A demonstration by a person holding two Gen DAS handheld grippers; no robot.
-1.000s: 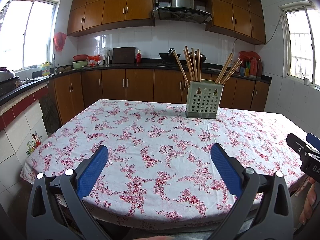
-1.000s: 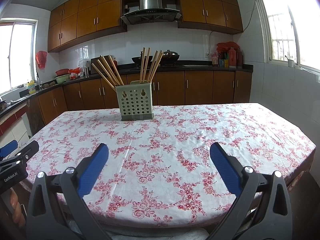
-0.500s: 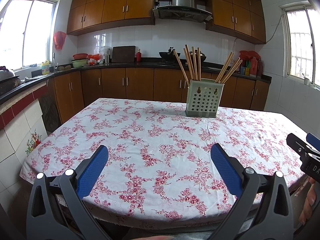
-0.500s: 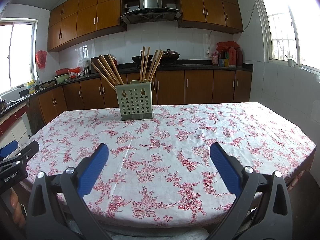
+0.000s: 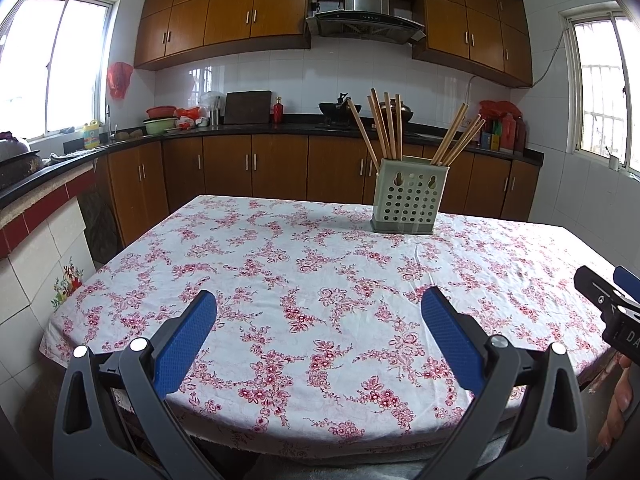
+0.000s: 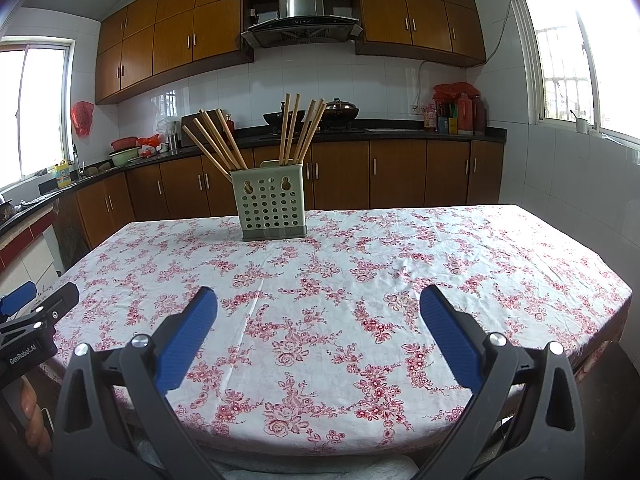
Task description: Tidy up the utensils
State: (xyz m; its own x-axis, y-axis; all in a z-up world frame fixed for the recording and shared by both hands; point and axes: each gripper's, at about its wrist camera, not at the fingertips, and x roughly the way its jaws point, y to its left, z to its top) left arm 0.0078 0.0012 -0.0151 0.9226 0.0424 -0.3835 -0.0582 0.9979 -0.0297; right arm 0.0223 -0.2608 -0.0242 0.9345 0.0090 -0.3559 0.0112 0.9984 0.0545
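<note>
A pale green perforated utensil holder [image 5: 405,197] stands upright on the far part of the table, also in the right wrist view [image 6: 272,205]. Several wooden chopsticks [image 5: 385,126] lean in it in two bunches, also in the right wrist view [image 6: 216,144]. My left gripper [image 5: 319,322] is open and empty above the table's near edge, far from the holder. My right gripper [image 6: 318,318] is open and empty above the near edge too. Each gripper shows at the edge of the other's view.
The table wears a white cloth with red flowers [image 5: 320,272]. A tiled counter [image 5: 36,216] runs along the left. Brown cabinets and a black worktop [image 6: 400,128] with pots and bottles line the back wall.
Both grippers have drifted very slightly, so the view shifts a little. Both stay open. Nothing on the table has moved.
</note>
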